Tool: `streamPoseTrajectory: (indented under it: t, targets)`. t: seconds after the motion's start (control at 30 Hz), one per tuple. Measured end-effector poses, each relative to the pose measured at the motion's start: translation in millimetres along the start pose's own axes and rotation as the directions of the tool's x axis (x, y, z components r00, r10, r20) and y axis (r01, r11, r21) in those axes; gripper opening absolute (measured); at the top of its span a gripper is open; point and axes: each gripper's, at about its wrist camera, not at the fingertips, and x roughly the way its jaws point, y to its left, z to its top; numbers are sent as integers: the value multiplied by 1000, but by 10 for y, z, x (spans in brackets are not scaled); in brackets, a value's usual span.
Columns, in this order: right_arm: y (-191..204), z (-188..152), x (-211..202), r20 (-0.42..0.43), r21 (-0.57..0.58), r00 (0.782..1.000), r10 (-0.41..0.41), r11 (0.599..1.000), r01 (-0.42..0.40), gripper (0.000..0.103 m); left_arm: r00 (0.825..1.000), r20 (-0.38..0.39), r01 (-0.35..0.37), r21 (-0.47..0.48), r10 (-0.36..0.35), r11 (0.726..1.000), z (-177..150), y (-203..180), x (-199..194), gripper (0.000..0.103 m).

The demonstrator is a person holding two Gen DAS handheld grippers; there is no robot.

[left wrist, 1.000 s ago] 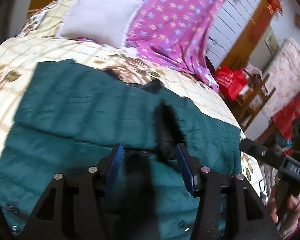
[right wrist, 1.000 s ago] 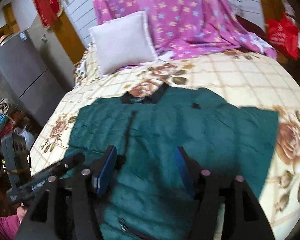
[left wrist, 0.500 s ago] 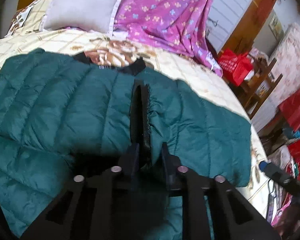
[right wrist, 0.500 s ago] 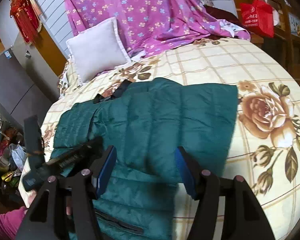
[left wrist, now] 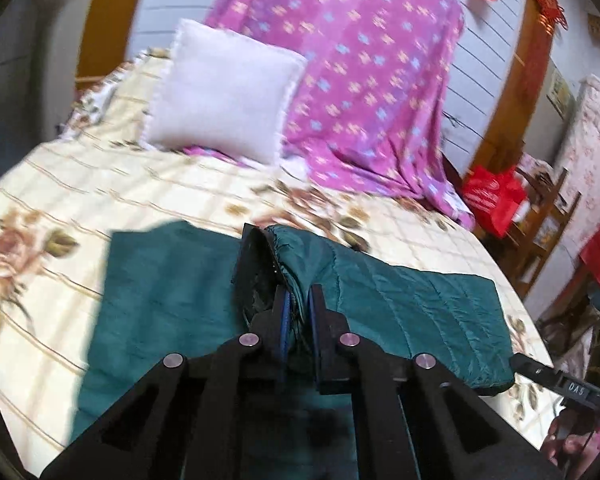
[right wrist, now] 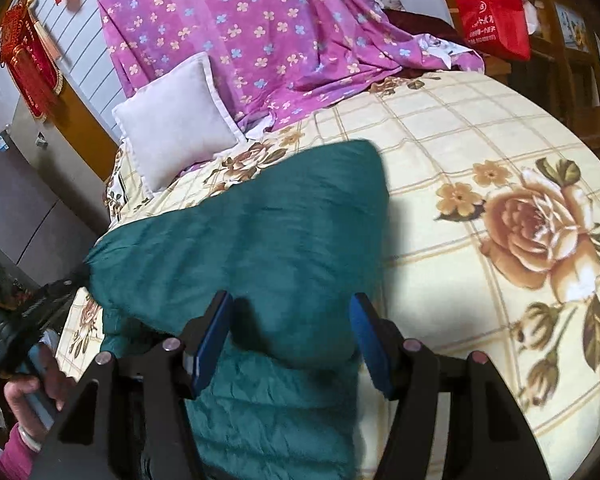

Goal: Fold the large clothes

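Left wrist view: my left hand-held gripper [left wrist: 297, 322] is pinching the green jacket [left wrist: 400, 304] at its dark-lined front edge, lifted above the bed [left wrist: 80, 176]. Right hand-held gripper [right wrist: 290, 340] hangs spread over the jacket, gripping nothing. I judge I should carry the panel across level, keeping the edge taut.

The left gripper [left wrist: 298, 312] is showing black arms, blue pads and round silver screws. The right gripper [right wrist: 292, 340] is looking the same. A pink sleeve [right wrist: 14, 456] is showing at eight o'clock.
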Motion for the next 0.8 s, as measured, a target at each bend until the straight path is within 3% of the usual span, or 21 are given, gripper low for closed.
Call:
streamPoseTrajectory:
  t: [0.1, 0.33, 0.43, 0.53, 0.6, 0.8]
  targets:
    - [188, 90, 181, 4, -29, 1000, -10, 1000, 10, 64, 999, 11, -46, -12, 46, 999, 13, 279, -42, 0]
    - [648, 88, 834, -74, -134, 995, -64, 990, 54, 63, 989, -65, -142, -95, 136, 985, -202, 979, 208, 0]
    - [768, -37, 1135, -116, -188, 985, -129, 977, 106, 64, 986, -103, -142, -108, 131, 984, -266, 1066, 344, 0]
    - [865, -92, 1241, -107, -260, 974, -200, 951, 166, 64, 987, -105, -131, -125, 118, 983, -255, 1095, 331, 0]
    - [895, -62, 1176, -102, -265, 973, -208, 948, 175, 64, 988, -81, -141, -114, 132, 983, -206, 1077, 234, 15]
    - [1089, 32, 913, -56, -245, 992, -113, 965, 96, 64, 990, -12, -140, -70, 139, 988, -35, 892, 66, 31]
